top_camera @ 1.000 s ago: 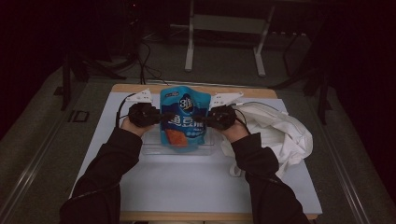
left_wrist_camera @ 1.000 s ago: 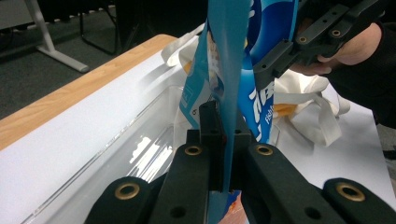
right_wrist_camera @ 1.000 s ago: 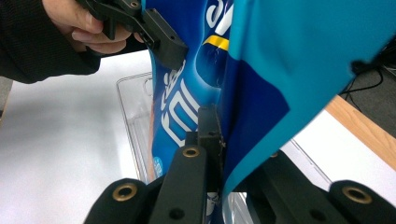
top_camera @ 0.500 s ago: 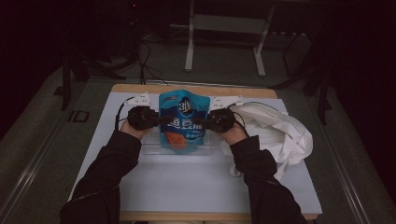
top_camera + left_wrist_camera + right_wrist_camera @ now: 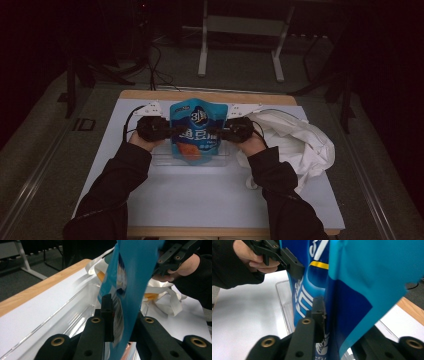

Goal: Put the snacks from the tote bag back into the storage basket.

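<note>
A blue snack bag (image 5: 196,130) with white lettering and an orange patch stands upright over a clear plastic tray (image 5: 159,161). My left gripper (image 5: 172,131) grips its left edge and my right gripper (image 5: 216,133) its right edge. In the left gripper view the bag (image 5: 132,277) runs up between the black jaws, one pad flat against it. In the right gripper view the bag (image 5: 362,277) covers the right jaw, and the left pad touches it. Both pairs of jaws have just been opening a little, with the bag still between them.
A crumpled white cloth bag (image 5: 300,145) lies to the right of the tray, close to my right hand. A white mat (image 5: 200,195) covers the wooden table. Cables trail from both grippers toward the far edge. Metal stand legs (image 5: 240,45) rise beyond the table.
The bag's top edge has sunk slightly between the grippers. Both hands have kept their places.
</note>
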A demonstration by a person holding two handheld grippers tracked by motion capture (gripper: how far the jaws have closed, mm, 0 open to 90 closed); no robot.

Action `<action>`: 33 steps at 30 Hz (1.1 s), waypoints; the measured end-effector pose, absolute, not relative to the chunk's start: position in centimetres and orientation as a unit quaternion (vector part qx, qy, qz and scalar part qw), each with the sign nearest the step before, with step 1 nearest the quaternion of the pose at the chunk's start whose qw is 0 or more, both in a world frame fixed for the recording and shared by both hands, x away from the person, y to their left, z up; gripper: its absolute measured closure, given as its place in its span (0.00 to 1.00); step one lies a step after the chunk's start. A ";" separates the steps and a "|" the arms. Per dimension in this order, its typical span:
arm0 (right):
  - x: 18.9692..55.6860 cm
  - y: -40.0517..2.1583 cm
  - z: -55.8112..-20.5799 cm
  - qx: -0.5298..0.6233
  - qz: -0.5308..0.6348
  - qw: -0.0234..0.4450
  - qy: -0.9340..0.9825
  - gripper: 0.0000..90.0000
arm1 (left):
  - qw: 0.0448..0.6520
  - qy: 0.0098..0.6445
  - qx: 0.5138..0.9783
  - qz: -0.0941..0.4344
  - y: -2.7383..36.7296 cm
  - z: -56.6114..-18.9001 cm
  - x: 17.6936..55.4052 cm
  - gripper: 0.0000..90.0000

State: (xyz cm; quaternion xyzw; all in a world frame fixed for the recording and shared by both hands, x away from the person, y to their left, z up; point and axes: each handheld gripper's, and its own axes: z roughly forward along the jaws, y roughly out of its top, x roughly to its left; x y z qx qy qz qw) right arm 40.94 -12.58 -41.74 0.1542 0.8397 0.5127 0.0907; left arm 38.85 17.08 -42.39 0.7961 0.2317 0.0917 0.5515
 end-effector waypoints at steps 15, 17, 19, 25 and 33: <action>40.9 -13.5 -41.4 0.165 0.508 0.113 0.838 0.39 | 0.537 0.255 0.796 0.116 16.9 -42.1 38.2 0.41; 40.9 -13.7 -41.3 0.169 0.509 0.114 0.836 0.30 | 0.541 0.252 0.795 0.111 17.0 -42.1 38.1 0.32; 40.8 -13.8 -41.2 0.168 0.509 0.118 0.836 0.21 | 0.539 0.248 0.799 0.103 16.9 -42.2 38.1 0.15; 40.6 -14.2 -41.0 0.175 0.519 0.123 0.828 0.13 | 0.521 0.267 0.802 0.119 16.5 -42.5 37.5 0.07; 40.4 -15.1 -41.0 0.184 0.510 0.146 0.827 0.15 | 0.519 0.305 0.786 0.142 16.9 -42.7 36.7 0.07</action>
